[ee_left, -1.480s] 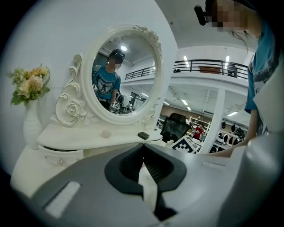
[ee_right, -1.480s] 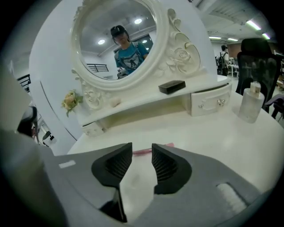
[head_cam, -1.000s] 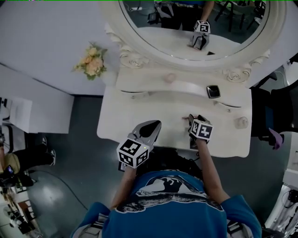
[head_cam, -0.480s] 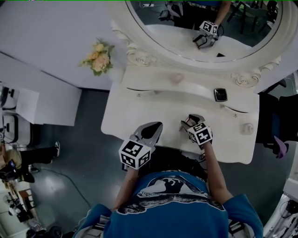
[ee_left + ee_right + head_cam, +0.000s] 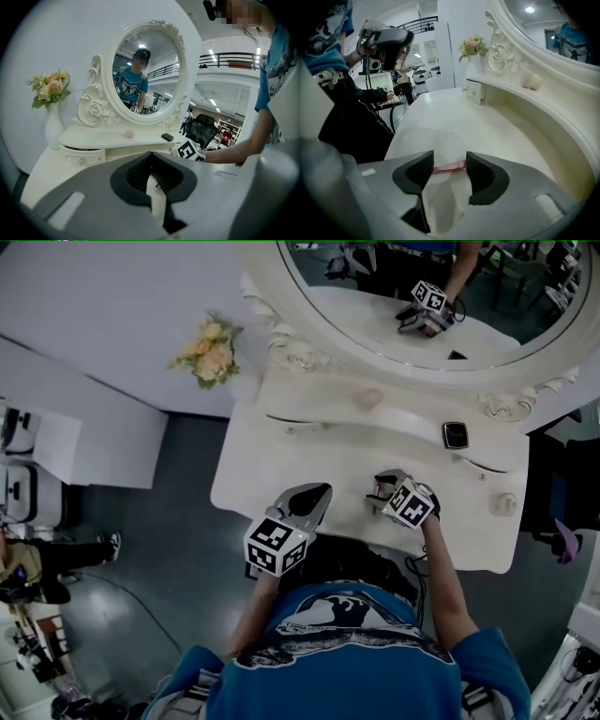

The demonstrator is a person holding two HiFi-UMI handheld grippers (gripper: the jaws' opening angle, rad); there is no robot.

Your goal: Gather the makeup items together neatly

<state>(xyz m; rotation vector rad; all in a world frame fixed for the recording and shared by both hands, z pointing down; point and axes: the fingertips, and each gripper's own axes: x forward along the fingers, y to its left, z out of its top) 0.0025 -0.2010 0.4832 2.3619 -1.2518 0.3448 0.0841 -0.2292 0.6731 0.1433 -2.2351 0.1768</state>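
A thin pink makeup stick (image 5: 452, 166) lies crosswise between the pads of my right gripper (image 5: 450, 167), which is shut on it just above the white vanity top (image 5: 454, 117). In the head view the right gripper (image 5: 380, 491) is at the middle of the vanity's front part. My left gripper (image 5: 317, 493) hovers at the front edge, left of the right one, shut with nothing in it (image 5: 151, 157). A black compact (image 5: 456, 435) lies on the raised shelf at the right. On the shelf's middle sits a beige round sponge (image 5: 371, 397). Another round pale item (image 5: 506, 503) rests at the right end.
The oval mirror (image 5: 422, 296) with its carved white frame stands behind the shelf. A vase of flowers (image 5: 214, 352) stands at the far left. A small drawer (image 5: 473, 91) sits under the shelf's left end. The floor drops away past the vanity's front edge.
My right gripper has carried the pink stick leftward along the vanity top and rolled over, so its marker cube faces differently. The left gripper has hardly moved.
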